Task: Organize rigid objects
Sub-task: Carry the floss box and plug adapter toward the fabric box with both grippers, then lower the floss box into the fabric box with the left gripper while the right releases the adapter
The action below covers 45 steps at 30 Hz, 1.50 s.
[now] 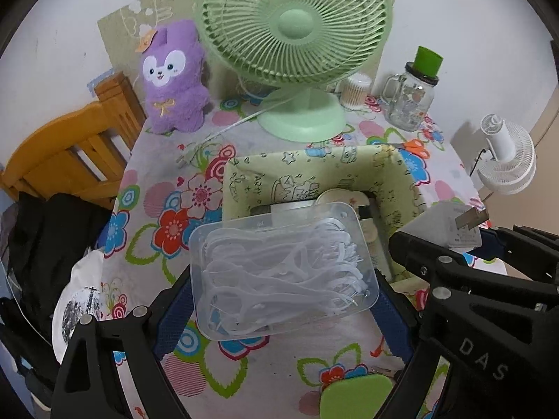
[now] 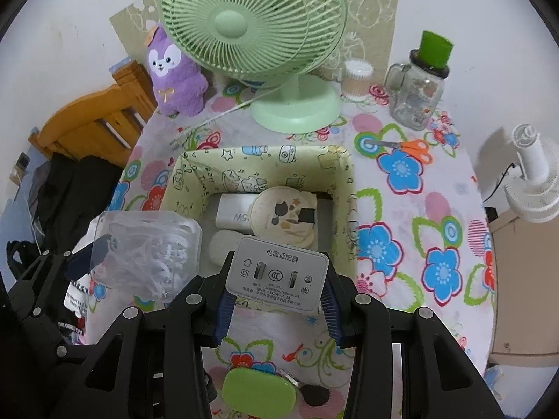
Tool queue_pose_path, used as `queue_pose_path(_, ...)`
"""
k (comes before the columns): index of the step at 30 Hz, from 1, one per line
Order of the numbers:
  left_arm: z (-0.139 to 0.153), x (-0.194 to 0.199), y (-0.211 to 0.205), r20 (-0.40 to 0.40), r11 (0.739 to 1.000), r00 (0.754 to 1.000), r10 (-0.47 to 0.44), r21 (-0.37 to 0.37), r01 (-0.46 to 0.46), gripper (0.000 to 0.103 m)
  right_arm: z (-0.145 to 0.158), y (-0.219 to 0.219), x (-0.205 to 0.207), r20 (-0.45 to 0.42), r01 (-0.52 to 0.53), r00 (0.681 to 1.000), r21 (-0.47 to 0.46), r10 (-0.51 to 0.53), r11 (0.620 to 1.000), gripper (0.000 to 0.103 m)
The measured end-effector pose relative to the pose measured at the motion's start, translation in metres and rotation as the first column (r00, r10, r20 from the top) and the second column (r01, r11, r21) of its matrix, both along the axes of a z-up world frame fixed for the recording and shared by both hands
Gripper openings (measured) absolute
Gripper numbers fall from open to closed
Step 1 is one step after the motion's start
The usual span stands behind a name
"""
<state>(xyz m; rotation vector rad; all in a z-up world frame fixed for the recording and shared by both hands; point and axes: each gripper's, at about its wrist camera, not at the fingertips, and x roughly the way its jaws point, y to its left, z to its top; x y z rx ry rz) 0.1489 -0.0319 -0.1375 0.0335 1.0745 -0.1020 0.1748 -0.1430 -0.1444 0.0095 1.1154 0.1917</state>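
- The clear plastic box of white floss picks (image 1: 284, 270) is clamped between the wide-set blue pads of the left gripper (image 1: 279, 300), its long axis crosswise between them, lid to the camera, above the near edge of the patterned storage bin (image 1: 241, 181).
- The white power adapter (image 2: 277, 276) is pinched crosswise in the narrowly set right gripper (image 2: 277, 305), label facing the camera.
- Bin sits on the floral tablecloth (image 2: 419, 209), before the green fan (image 2: 251, 24).

Green lid (image 2: 259, 388) partly behind claw frame; storage box (image 1: 407, 188) contents mostly hidden by clear case (image 1: 283, 269).
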Motion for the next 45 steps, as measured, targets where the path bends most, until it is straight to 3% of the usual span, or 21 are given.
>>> queue_pose_path(17, -0.034, 0.020, -0.007, -0.085, 0.997, 0.996, -0.036, 0.060, 0.042, 0.093, -0.057, 0.011, 0.036, -0.157, -0.022, 0.987, 0.079, 0.034, 0.997, 0.046)
queue_pose_path(25, -0.037, 0.021, -0.011, -0.069, 0.991, 0.996, -0.059, 0.120, 0.067, 0.093, -0.070, 0.010, 0.044, -0.192, -0.014, 0.981, 0.105, 0.034, 0.994, 0.047)
queue_pose_path(31, -0.034, 0.024, -0.007, -0.074, 0.994, 0.996, -0.050, 0.093, 0.056, 0.093, -0.065, 0.007, 0.044, -0.179, -0.023, 0.983, 0.108, 0.042, 0.994, 0.052)
queue_pose_path(33, -0.031, 0.025, -0.008, -0.065, 0.995, 0.996, -0.053, 0.082, 0.058, 0.093, -0.058, 0.002, 0.043, -0.154, -0.011, 0.988, 0.106, 0.028, 0.994, 0.070)
queue_pose_path(34, -0.029, 0.026, -0.009, -0.060, 0.995, 0.997, -0.058, 0.072, 0.062, 0.093, -0.052, -0.002, 0.041, -0.132, -0.001, 0.991, 0.107, 0.015, 0.994, 0.073)
queue_pose_path(45, -0.035, 0.035, -0.036, -0.067, 0.990, 0.988, -0.136, 0.030, 0.138, 0.093, -0.027, -0.038, 0.029, -0.042, 0.089, 0.995, 0.066, -0.086, 0.994, 0.075)
